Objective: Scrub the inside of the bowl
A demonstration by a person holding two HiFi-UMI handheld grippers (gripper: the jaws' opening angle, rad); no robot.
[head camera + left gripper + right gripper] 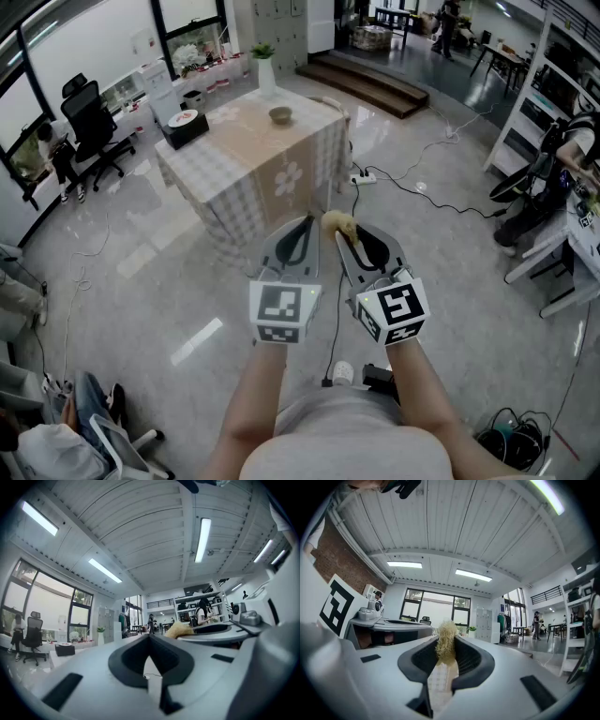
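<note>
A small brownish bowl (280, 114) sits on a table with a checked cloth (246, 178), well ahead of both grippers. My right gripper (345, 234) is shut on a tuft of yellowish fibre scrubber (338, 224), which sticks out past the fingertips; in the right gripper view the scrubber (446, 641) stands between the dark pads (471, 658). My left gripper (307, 223) is held beside it, level, jaws shut with nothing between them (149, 637). The scrubber (180, 630) shows to its right in the left gripper view. Both grippers hang over the shiny floor, away from the table.
On the table stand a white vase with a plant (265, 69) and a black box (184, 127). A power strip (364, 177) and cables lie on the floor right of the table. An office chair (91, 120) stands left, steps (367, 82) behind, a seated person (561, 159) right.
</note>
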